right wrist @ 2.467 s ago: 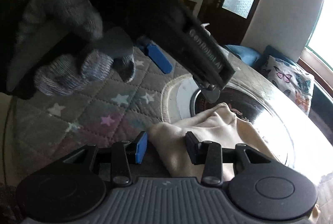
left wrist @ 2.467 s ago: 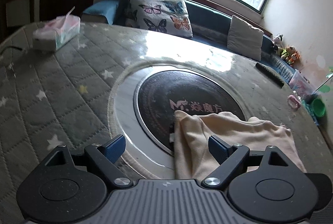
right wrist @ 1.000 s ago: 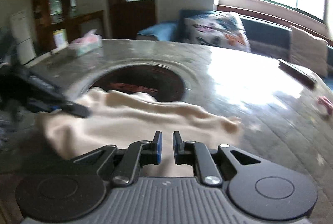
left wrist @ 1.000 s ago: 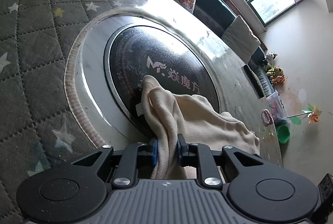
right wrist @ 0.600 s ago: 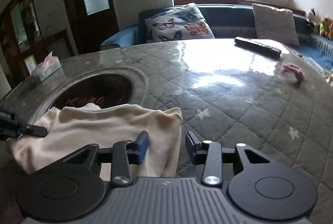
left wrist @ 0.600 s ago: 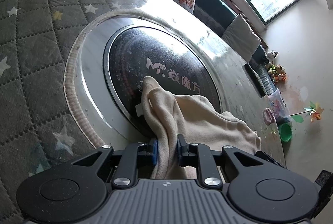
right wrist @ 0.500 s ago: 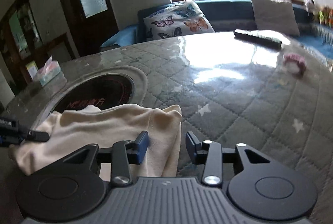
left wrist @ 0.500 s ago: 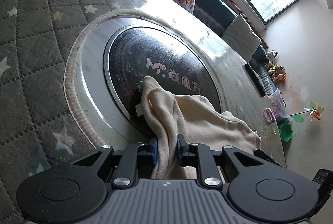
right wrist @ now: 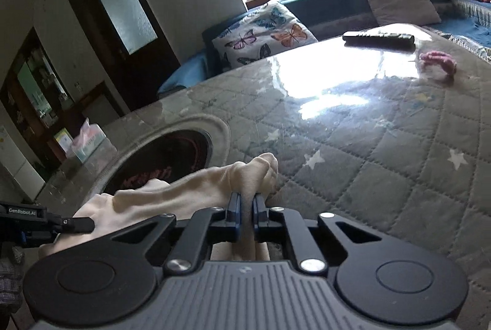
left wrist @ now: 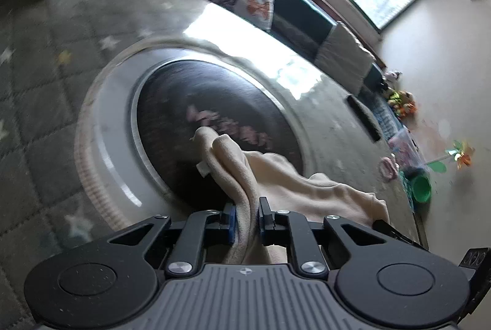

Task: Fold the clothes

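Sunny living room, big round desk (right wrist: 383,152) with a quilted star cover under glass and a dark hotplate (left wrist: 196,102) sunk in the middle. Cream garment (left wrist: 294,185) lies bunched at the near edge, partly over the hotplate. Left tongs (left wrist: 247,218) are clamped on one bunched end, right tongs (right wrist: 246,215) pinched narrow on the other end. My worry: both grips look like thick wads, not clean corners, so lifting could drop a layer or drag the cloth crooked, leaving a lopsided fold. Glass looks slippery too.
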A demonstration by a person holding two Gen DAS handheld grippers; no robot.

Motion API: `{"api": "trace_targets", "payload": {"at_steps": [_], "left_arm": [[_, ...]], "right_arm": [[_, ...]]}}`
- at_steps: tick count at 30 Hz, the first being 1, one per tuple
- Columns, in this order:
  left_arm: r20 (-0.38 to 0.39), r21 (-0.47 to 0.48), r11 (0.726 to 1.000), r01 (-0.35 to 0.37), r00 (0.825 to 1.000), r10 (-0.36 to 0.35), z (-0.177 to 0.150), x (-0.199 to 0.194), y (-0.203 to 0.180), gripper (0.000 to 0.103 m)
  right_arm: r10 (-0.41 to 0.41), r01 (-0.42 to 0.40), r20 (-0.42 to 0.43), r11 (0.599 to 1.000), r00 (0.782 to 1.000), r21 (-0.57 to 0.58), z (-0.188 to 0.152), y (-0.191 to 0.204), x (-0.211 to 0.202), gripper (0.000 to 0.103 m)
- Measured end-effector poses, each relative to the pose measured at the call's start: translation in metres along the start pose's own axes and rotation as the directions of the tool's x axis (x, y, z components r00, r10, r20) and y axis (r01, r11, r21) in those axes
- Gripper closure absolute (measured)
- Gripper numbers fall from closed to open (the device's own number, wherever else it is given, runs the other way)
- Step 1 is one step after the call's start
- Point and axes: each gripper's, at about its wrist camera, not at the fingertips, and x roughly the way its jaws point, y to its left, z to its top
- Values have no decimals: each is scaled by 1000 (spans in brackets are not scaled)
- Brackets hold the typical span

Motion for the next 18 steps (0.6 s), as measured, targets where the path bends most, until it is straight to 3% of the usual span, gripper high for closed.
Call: {"api": "trace_targets", "payload": {"at_steps": [9, 18], "left_arm": [[-32, 144, 987, 65, 998, -61, 2, 26, -76, 89], [-83, 254, 956, 150, 988, -133, -5, 76, -161, 89]], "right_arm": [[-73, 72, 89, 997, 993, 10, 15, -22, -43, 97], [-223, 222, 161, 975, 962, 21, 42, -77, -87, 97]]}}
